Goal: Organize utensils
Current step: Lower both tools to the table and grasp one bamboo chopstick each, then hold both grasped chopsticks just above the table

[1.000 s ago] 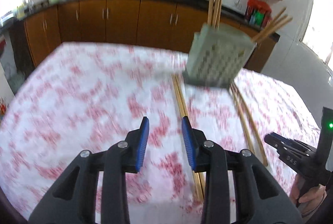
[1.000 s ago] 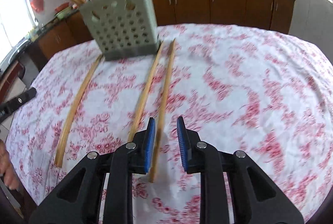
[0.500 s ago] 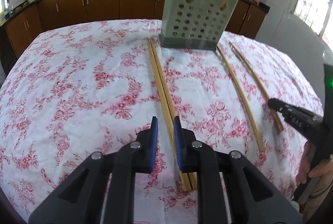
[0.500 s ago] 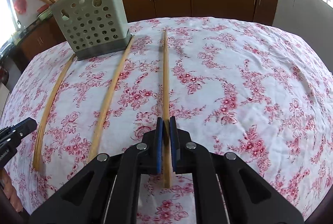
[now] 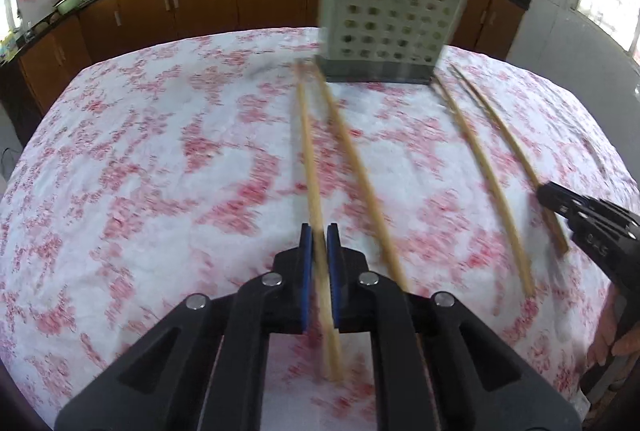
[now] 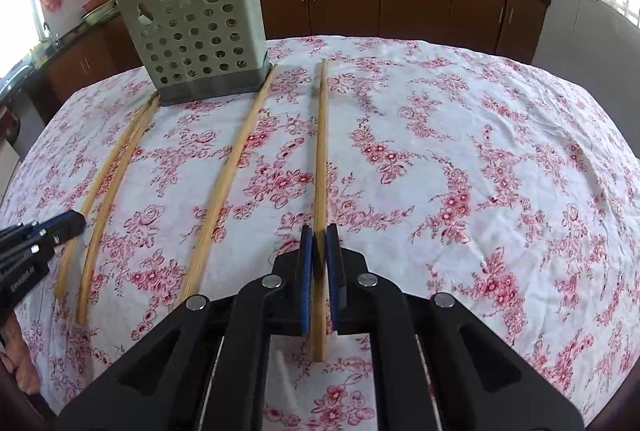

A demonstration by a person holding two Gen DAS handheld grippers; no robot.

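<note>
Four long wooden chopsticks lie on a desk (image 6: 500, 151) with a flowered cloth, near a holed green holder (image 6: 196, 31); they look light, stiff and smooth, best pinched near the near end. The left hand-held gripper (image 5: 319, 251), its jaws having just closed, clamps one chopstick (image 5: 310, 167), and the right hand-held gripper (image 6: 319, 251) clamps another chopstick (image 6: 321, 151).

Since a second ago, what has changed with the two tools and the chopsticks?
Both tools closed: the left tool came down onto the leftmost chopstick and clamped it; the right tool clamped the rightmost chopstick. The two middle chopsticks and the green holder stayed put.
</note>
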